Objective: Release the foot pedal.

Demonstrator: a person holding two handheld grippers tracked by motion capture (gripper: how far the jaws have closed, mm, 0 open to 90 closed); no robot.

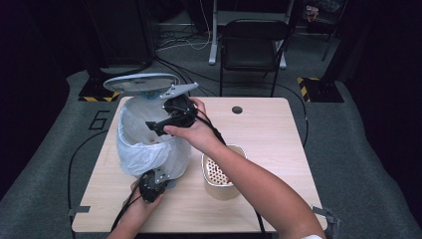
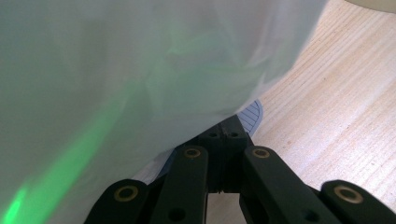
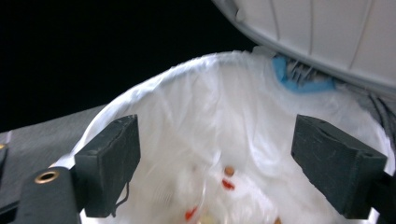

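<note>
Leftmost, on the pale wooden worktop (image 1: 259,129): small pedal bin (image 1: 149,144) lined with a white plastic liner bag (image 1: 137,157), liner folded over the rim and hanging down the outside. Lid (image 1: 142,82) raised and tilted above the far rim, blue hinge piece (image 3: 301,81) visible beneath it in the right gripper view. At the bin's near base: left hand-held gripper (image 1: 152,185), held low by the left hand (image 1: 144,206), jaws drawn together, tips pressed down on the grey ribbed foot pedal (image 2: 252,114), liner draped just over them in the left gripper view. Above the bin mouth: right hand-held gripper (image 1: 158,125), held by the right hand (image 1: 191,130), jaws spread wide apart and empty, aimed down into the liner. Inside the liner, seen between those jaws: scattered scraps (image 3: 228,179), red and tan, lying at the bottom, blurred. Right of the bin, just beside it on the worktop: beige container (image 1: 220,172) with a perforated inner surface, upright, partly crossed by the right forearm. Beyond the worktop, on the floor: black folding chair (image 1: 251,45).
</note>
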